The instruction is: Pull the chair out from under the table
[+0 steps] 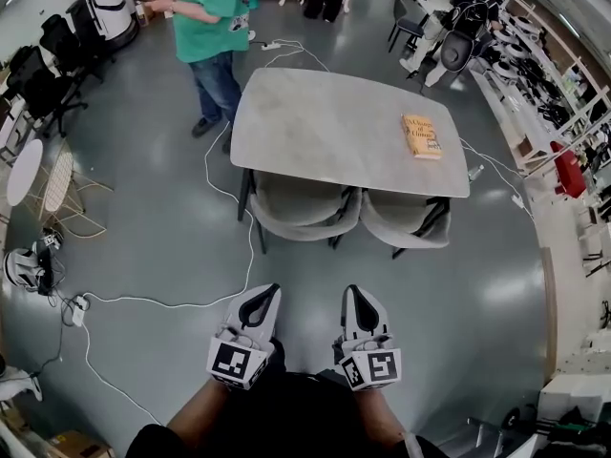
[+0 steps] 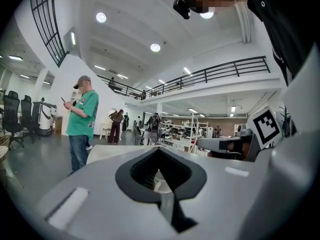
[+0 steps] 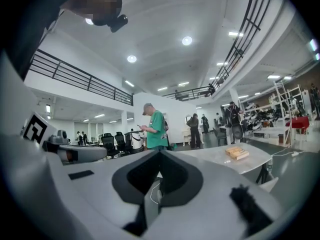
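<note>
- Under the near edge of the table (image 1: 334, 132), we saw two pale chairs tucked in side by side. These were the left-hand chair (image 1: 301, 210) and the right-hand chair (image 1: 409, 222). Their curved backs showed just past the table's edge, and their seats were hidden beneath the top.
- On the table, near its right end, lay a yellow-orange book (image 1: 421, 135).
- Well short of the table, on our side of it, we held the left gripper (image 1: 263, 301) and the right gripper (image 1: 358, 299). They were side by side and a little apart, both aimed toward the chairs and touching neither.
- The left gripper's fingers (image 2: 105, 189) were clenched together with nothing between them.
- The right gripper's fingers (image 3: 95, 184) were likewise clenched on nothing.
- Beyond the table's far left corner stood a person (image 1: 212, 27) in a green shirt and jeans, hands raised in front of the chest.
- Across the grey floor (image 1: 477, 284) a white cable (image 1: 250, 246) ran from the table's left side past the left-hand chair. It ended at a power strip (image 1: 78, 310) well off to the table's left.
</note>
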A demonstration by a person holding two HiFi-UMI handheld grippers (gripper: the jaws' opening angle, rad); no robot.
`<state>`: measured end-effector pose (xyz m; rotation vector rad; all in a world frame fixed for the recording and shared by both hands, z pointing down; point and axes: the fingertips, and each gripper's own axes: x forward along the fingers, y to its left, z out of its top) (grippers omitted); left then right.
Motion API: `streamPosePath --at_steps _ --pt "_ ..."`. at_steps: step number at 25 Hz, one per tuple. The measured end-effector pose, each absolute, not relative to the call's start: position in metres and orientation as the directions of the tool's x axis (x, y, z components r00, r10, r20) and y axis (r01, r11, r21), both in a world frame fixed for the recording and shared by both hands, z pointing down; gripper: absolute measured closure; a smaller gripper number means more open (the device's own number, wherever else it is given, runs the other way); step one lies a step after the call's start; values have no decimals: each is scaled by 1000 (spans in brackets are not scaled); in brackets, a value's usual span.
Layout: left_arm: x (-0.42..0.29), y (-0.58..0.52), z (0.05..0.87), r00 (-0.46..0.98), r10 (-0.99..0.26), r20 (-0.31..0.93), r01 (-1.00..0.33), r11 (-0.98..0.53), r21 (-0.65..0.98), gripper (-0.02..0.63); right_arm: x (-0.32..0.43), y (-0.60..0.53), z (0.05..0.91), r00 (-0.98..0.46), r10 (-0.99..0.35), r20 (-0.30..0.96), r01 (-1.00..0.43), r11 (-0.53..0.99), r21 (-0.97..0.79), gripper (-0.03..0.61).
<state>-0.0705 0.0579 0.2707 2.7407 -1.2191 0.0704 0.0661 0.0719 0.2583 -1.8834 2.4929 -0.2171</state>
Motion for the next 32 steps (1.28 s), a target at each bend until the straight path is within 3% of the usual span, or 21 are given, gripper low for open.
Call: streamPosePath --at_steps 13,32 --pt "-92 -24 282 683 -717 140 -731 -671 125 606 48 -3 267 -254 -962 97 -964 243 -111 563" --pt "-32 -131 310 653 -728 207 -757 -632 167 606 95 -124 292 -330 -936 124 -940 314 -130 563"
